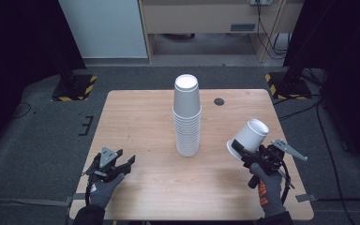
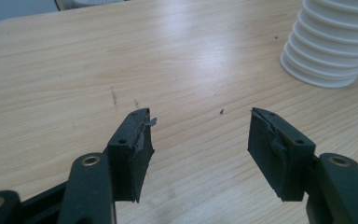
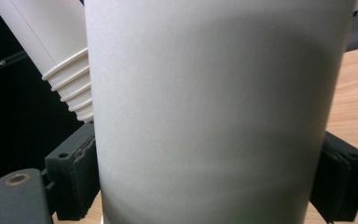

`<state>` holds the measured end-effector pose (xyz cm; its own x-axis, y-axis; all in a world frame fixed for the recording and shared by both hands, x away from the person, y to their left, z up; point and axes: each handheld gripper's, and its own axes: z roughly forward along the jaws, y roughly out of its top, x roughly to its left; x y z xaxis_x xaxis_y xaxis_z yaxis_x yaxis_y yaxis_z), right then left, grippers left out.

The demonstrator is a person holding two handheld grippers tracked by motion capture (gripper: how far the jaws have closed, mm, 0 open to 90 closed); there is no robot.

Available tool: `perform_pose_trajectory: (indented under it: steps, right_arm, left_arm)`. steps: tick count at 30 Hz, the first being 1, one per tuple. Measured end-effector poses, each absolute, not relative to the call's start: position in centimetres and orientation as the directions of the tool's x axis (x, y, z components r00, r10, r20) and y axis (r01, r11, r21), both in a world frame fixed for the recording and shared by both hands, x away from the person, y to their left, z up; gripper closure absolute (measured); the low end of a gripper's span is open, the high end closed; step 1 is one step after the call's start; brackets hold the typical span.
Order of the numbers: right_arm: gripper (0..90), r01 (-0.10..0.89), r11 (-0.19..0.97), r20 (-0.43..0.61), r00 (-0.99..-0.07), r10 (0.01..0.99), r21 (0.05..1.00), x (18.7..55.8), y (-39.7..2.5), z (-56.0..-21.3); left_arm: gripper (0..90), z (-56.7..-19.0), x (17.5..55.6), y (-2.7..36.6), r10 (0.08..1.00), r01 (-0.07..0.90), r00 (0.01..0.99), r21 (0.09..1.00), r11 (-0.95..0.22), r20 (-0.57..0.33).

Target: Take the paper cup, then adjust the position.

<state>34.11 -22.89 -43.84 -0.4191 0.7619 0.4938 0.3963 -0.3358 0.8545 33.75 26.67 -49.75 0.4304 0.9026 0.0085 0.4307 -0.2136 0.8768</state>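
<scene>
Right gripper [image 1: 242,151] clamped on a white paper cup [image 1: 249,136], tilted, near table's right edge. Left gripper [image 1: 122,165] jaws apart, empty, near front-left corner; cup stack [image 1: 187,117] mid-table.

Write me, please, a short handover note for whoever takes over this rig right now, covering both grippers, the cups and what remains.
Right gripper: shut on one white paper cup, jaws clamped on its sides; the cup is held tilted above the table's right part, its closed base pointing up and away.
Left gripper: open and holding nothing, low over the light wooden table near its front left.
Tall stack of white paper cups: stands upside down at the table's middle.
Done: one cup is in hand, apart from the stack.
Left: probably either nest this cup on the stack or set it down; the pictures do not show which.
</scene>
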Motion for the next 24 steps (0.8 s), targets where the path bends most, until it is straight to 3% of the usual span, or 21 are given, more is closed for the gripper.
perform_pose_trajectory:
  steps: [24]
  right_arm:
    - [13.2, 0.432, -0.491, 0.641, -0.340, 0.688, 0.757, 33.9, -23.3, -45.3]
  left_arm:
    - [35.9, -47.6, 32.9, 22.5, 0.838, 0.261, 0.546, 0.950, -0.169, -0.001]
